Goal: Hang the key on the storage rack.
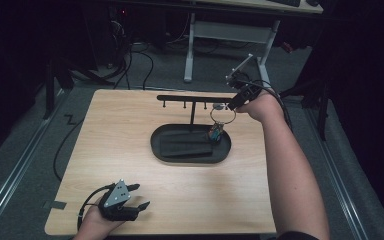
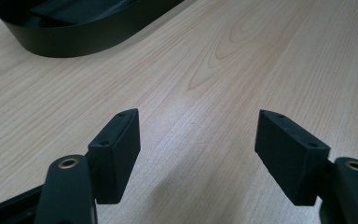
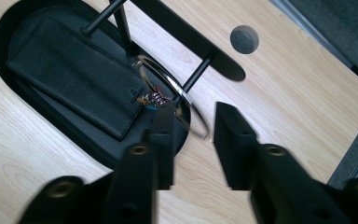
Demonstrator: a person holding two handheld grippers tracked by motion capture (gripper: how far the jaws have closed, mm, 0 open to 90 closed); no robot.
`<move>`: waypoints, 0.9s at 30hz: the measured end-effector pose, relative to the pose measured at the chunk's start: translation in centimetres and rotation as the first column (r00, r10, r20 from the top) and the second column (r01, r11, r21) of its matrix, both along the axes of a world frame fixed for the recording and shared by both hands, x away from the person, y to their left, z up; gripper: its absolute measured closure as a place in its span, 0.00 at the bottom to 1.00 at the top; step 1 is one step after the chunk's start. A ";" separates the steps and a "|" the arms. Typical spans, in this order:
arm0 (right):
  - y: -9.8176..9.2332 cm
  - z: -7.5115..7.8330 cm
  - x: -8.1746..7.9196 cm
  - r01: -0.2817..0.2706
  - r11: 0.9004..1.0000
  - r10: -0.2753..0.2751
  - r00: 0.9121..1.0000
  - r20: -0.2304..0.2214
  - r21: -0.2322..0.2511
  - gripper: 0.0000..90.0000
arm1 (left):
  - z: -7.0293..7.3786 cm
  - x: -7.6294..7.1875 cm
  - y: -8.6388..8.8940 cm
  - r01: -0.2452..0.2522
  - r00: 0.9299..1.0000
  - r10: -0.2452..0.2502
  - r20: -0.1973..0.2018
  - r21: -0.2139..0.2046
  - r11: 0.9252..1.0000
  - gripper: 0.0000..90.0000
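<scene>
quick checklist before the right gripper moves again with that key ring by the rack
1. Key ring hangs on the rack peg: ok in the high view.
2. Right gripper free of the ring: cannot tell; the ring passes between its parted jaws, blurred.
3. Charm hanging free above the tray: cannot tell.
4. Wallet lying flat in the tray: ok.
5. Left gripper open, out of the way at the near table edge: ok.
</scene>
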State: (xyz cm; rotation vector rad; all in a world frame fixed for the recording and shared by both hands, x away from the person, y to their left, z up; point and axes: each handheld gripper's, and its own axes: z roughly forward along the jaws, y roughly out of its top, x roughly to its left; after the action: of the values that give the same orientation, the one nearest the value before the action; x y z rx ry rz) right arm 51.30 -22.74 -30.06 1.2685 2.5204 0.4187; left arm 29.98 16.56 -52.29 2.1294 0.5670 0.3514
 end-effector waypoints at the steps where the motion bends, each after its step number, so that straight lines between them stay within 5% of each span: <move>1: -0.1 0.0 -0.5 0.008 1.000 -0.008 1.000 0.014 0.003 0.71 | 0.0 0.0 0.0 0.000 1.000 0.000 0.001 -0.001 1.000 0.35; 8: -0.3 -1.6 -5.1 -0.004 1.000 0.001 0.994 0.113 0.031 0.53 | 0.0 0.0 -0.2 0.004 1.000 -0.004 -0.003 0.007 1.000 0.35; 9: -0.4 -2.9 -6.7 0.011 0.999 -0.015 0.988 0.153 0.032 0.50 | 0.0 0.0 -0.2 0.001 1.000 -0.001 -0.004 0.005 1.000 0.35; 14: -0.9 -5.4 -9.4 -0.009 0.999 0.002 0.980 0.197 0.035 0.45 | 0.0 -0.1 -0.1 -0.011 1.000 0.011 -0.007 0.000 1.000 0.35; 18: -1.8 -7.7 -11.6 -0.007 0.997 -0.014 0.969 0.248 0.081 0.38 | 0.2 -0.3 0.0 -0.014 1.000 0.014 -0.008 -0.011 1.000 0.35; 27: -3.1 -14.1 -17.1 0.021 0.974 -0.101 0.933 0.346 0.226 0.28 | 0.0 -0.1 -0.3 -0.013 1.000 0.013 -0.008 -0.007 1.000 0.34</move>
State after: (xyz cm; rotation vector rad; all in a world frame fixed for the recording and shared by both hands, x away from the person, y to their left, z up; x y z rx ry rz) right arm 34.16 -25.87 -44.14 1.2139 2.1688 0.8503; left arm 29.86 16.22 -52.27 2.1220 0.5863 0.3487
